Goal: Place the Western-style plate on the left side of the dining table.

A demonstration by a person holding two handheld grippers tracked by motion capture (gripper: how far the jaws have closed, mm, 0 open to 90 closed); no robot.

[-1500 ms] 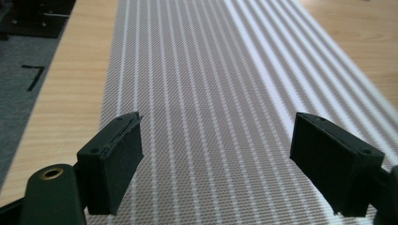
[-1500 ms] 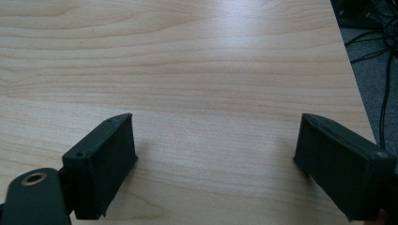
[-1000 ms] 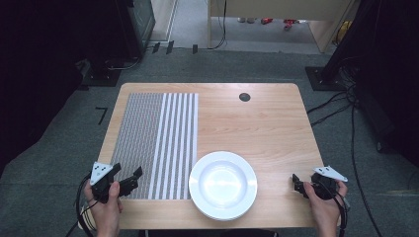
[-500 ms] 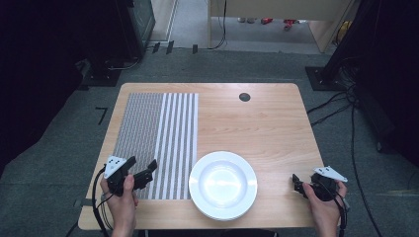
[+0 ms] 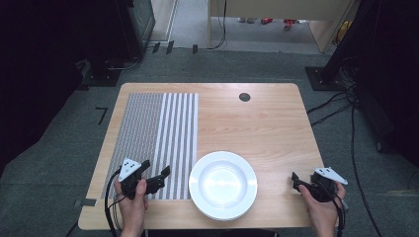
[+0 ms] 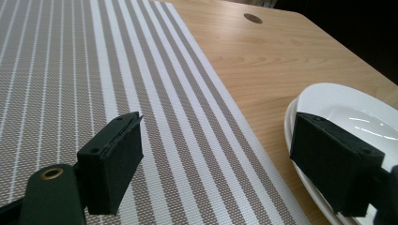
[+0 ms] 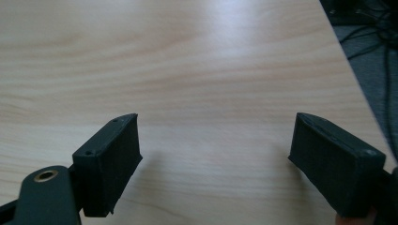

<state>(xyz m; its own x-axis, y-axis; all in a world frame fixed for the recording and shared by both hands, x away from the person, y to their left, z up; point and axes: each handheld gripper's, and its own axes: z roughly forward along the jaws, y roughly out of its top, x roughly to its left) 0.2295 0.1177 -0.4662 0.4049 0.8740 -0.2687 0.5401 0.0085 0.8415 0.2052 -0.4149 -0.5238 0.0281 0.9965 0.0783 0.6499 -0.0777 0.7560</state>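
Observation:
A white plate (image 5: 222,184) lies empty near the front edge of the wooden table (image 5: 257,126). Left of it a striped placemat (image 5: 158,131) covers the table's left part. My left gripper (image 5: 162,178) hovers over the mat's front right corner, its jaws wide apart and pointing toward the plate, nothing between them. In the left gripper view the mat (image 6: 94,70) runs under my left gripper (image 6: 216,154), and the plate's rim (image 6: 347,105) shows behind the right jaw. My right gripper (image 5: 295,180) stays at the table's front right corner; its jaws have just been closing a little, with bare wood between them (image 7: 216,154).
A dark round hole (image 5: 244,97) sits in the tabletop near the far edge. Cables (image 5: 341,103) trail over the grey floor right of the table, and dark equipment stands at the back left. The table's right edge runs close beside my right gripper.
My left gripper has moved to the right, from the mat's front left corner to its front right part near the plate. The right hand has stayed put.

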